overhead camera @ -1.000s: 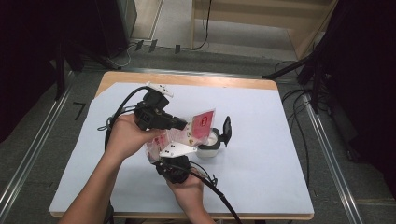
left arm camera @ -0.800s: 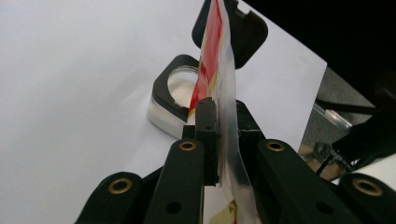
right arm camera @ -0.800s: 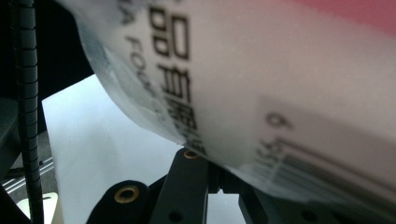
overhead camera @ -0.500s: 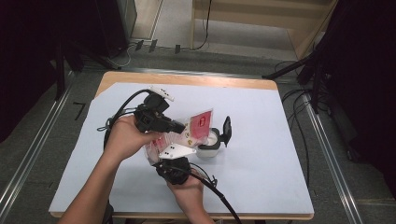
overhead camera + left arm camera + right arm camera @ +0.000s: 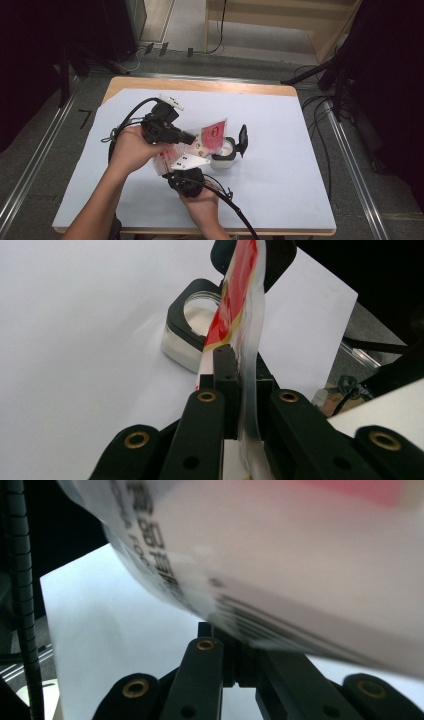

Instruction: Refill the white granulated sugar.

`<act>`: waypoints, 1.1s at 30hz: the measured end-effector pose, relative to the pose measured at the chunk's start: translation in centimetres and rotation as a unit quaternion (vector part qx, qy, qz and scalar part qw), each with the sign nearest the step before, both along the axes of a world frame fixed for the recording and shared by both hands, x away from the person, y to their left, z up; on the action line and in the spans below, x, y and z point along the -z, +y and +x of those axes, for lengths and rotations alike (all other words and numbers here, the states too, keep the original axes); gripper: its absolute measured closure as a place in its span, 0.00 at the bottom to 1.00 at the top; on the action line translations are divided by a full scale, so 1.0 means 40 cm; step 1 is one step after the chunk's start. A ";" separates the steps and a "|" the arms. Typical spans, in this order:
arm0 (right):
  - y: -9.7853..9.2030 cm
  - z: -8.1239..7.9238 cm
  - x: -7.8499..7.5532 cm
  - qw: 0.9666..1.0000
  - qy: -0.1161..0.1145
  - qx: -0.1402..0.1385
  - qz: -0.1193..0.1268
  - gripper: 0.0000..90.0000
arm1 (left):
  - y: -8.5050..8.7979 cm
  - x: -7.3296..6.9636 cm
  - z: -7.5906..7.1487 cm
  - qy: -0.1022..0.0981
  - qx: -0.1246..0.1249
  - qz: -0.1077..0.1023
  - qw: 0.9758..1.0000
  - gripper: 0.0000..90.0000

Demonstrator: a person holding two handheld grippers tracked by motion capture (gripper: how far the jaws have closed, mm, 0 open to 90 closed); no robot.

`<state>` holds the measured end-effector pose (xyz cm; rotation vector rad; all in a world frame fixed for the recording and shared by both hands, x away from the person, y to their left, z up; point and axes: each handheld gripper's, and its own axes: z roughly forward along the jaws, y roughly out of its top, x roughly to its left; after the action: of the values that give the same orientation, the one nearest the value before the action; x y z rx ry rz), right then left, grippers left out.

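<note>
A white sheet covers the table (image 5: 280, 165); near its middle stands a clear jar (image 5: 223, 156) with white powder and a black flip lid open. Above it hangs a red-and-white sachet (image 5: 212, 136), pinched by both the left gripper (image 5: 192, 138) and right gripper (image 5: 181, 165). The right gripper view shows blurred, unreadable black print

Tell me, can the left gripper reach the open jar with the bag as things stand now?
Probably yes. The left gripper is shut on the bag, whose far end hangs beside the jar; its lid is flipped open.
</note>
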<state>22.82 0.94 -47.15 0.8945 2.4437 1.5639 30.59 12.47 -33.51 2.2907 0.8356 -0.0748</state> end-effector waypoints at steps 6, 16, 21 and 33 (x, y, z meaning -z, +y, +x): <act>-0.007 0.007 0.000 1.000 0.000 0.007 0.001 1.00 | 0.007 0.004 -0.001 -0.004 -0.001 0.000 1.000 0.99; -0.008 0.008 0.002 1.000 -0.002 0.006 -0.002 1.00 | 0.015 0.007 0.004 -0.004 -0.002 -0.006 1.000 0.99; -0.014 0.010 0.006 1.000 0.000 0.009 0.002 1.00 | 0.020 0.009 0.006 -0.005 -0.003 -0.010 1.000 0.99; -0.047 0.033 0.018 0.999 0.010 0.039 0.009 0.99 | 0.034 0.004 0.003 -0.012 -0.005 -0.034 0.999 1.00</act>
<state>24.15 -0.93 -47.86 1.0010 2.3797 1.5602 30.70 13.85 -33.69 2.2198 0.8203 -0.0705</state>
